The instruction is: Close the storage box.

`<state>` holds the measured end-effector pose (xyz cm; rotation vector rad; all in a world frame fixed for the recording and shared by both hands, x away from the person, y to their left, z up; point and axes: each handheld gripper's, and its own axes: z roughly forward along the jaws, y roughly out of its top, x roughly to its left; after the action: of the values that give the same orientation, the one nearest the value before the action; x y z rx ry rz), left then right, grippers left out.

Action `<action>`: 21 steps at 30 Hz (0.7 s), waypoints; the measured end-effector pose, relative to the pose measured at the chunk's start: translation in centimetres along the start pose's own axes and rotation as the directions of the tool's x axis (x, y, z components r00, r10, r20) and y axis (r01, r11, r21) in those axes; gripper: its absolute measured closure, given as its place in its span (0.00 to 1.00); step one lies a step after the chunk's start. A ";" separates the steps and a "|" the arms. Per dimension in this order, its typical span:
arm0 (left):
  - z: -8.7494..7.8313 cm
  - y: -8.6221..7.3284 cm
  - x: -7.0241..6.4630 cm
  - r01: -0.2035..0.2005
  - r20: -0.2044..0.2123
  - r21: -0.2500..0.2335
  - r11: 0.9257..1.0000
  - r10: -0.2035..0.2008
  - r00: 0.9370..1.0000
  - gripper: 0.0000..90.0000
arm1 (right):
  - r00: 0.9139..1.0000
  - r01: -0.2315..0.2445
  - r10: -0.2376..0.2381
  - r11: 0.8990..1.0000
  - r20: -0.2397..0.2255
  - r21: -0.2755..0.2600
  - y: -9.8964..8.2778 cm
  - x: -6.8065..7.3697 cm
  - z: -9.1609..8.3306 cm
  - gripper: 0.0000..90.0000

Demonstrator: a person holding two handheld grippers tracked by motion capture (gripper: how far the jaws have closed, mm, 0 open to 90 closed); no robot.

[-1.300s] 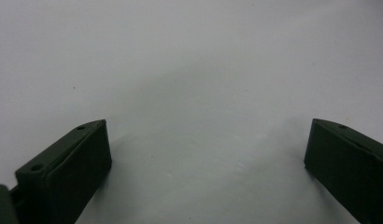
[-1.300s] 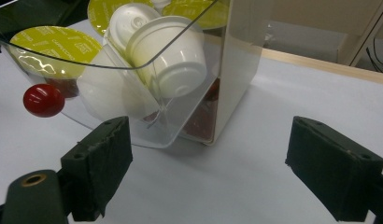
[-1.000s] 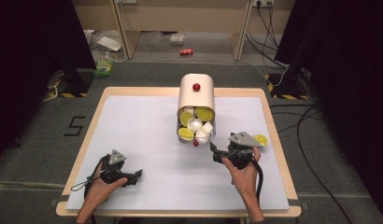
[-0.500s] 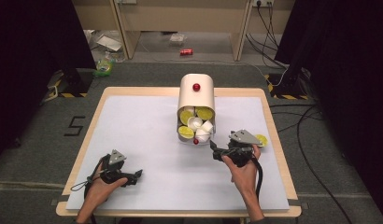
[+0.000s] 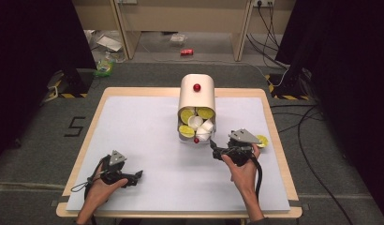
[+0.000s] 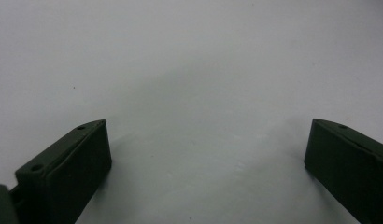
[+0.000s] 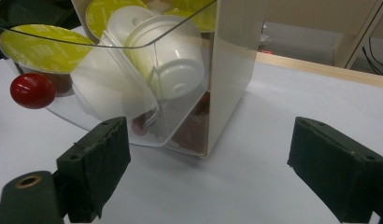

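At the centre of the high view a cream dispenser (image 5: pixel 196 101) lies on the tabletop (image 5: pixel 143 126), its clear drawer (image 7: pixel 110 88) crammed with light, thin-walled capsules (image 7: pixel 168 56). These look slippery and crushable, best pinched gently across the rim. The right hand-held gripper (image 5: pixel 226 152) is spread just beside the drawer; the left hand-held gripper (image 5: pixel 126 177), lower left, is spread too.

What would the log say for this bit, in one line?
left gripper: open, over bare table | right gripper: open, beside dispenser | drawer: open, holds capsules | one capsule lies behind right hand

Glossy clear plastic drawer (image 7: pixel 133 116), matt white tabletop (image 5: pixel 148 136).
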<state>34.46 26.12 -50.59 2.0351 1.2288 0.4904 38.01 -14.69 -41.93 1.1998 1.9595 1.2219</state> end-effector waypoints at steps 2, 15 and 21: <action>0.0 0.0 0.0 -0.002 0.000 0.002 1.000 0.002 1.000 0.00 | 1.000 0.004 -0.004 1.000 0.007 0.000 0.1 0.0 0.0 0.14; 0.0 0.0 0.0 0.000 0.000 0.002 1.000 0.000 1.000 0.00 | 1.000 -0.003 0.003 1.000 0.022 0.001 0.4 -0.4 0.6 0.14; 0.0 0.0 0.0 -0.001 0.000 0.002 1.000 0.001 1.000 0.00 | 1.000 -0.004 0.004 1.000 0.028 0.000 0.6 -0.6 1.0 0.13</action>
<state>34.47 26.15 -50.58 2.0380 1.2281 0.4895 39.30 -14.72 -41.87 1.2143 1.9379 1.2010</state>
